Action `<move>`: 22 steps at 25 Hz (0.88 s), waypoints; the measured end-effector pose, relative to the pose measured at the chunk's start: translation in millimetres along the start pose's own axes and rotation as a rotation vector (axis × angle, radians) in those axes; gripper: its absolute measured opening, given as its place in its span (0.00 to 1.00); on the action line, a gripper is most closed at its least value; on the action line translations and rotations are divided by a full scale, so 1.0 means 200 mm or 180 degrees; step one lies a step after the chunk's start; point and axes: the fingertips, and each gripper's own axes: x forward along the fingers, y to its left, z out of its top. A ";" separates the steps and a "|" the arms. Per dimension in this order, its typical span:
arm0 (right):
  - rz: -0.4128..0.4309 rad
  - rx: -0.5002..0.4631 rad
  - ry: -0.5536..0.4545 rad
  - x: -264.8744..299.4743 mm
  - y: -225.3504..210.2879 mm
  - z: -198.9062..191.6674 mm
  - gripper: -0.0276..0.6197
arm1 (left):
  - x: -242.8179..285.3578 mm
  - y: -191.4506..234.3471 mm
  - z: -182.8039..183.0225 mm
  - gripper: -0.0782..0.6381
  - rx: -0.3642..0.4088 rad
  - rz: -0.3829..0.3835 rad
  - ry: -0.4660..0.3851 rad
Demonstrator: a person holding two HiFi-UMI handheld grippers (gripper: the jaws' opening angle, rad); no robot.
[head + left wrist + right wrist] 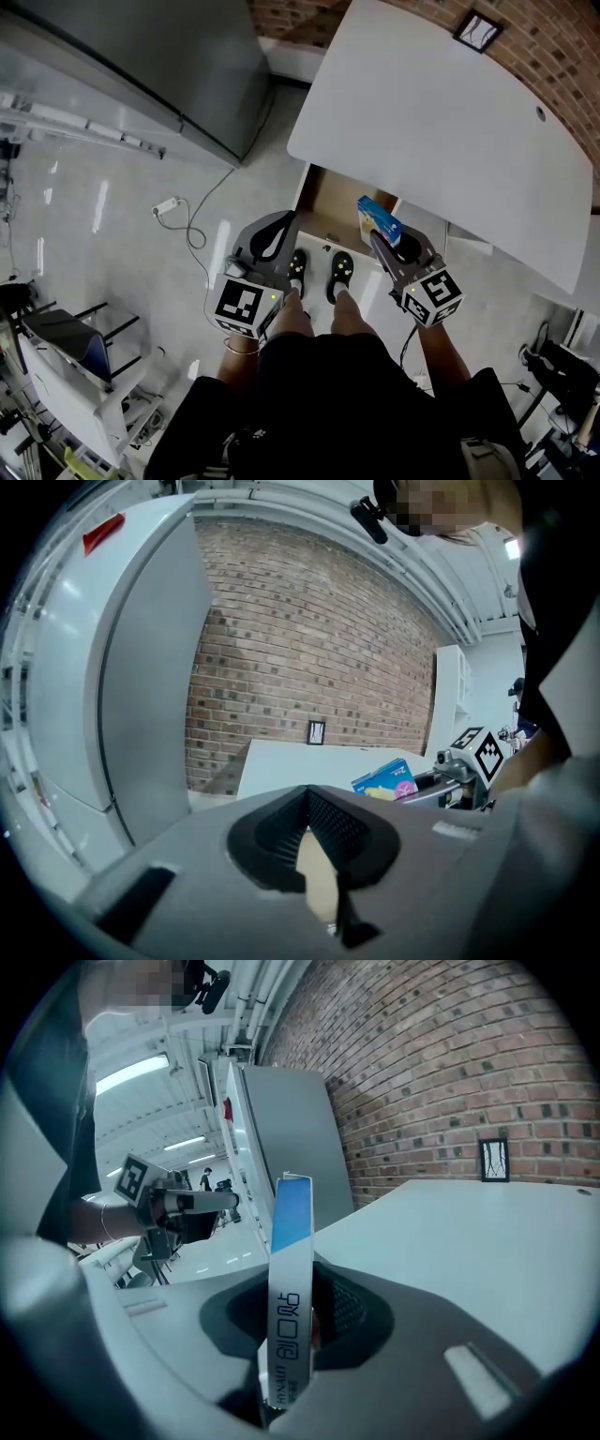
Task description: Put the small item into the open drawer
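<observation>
Blue-and-white box (379,221), head view: clamped in the right gripper (381,241), over the right side of the open wooden drawer (330,199) under the white desk (450,122); not yet inside.
Left gripper (279,227), head view: near the drawer's left front corner.
Left gripper view: jaws meet at their tips, nothing between them.
Right gripper view: jaws pressed on the box (289,1307), which stands upright, edge-on.

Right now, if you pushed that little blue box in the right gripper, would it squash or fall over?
It is probably light: the thin blue-and-white box looks like cardboard, and the right gripper holds it by its lower end alone. It seems fairly stiff, standing straight between the jaws without bending. Set down on that narrow edge, it would likely tip flat.
</observation>
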 end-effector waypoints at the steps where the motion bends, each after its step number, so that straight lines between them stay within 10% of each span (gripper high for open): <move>1: 0.0001 -0.0024 0.0032 0.01 0.00 -0.02 0.17 | 0.01 0.00 -0.01 0.10 -0.0004 -0.0003 0.0005; 22: 0.0105 -0.0164 0.0483 0.29 -0.10 -0.29 0.17 | 0.12 0.21 -0.23 0.10 -0.0124 0.0150 0.0105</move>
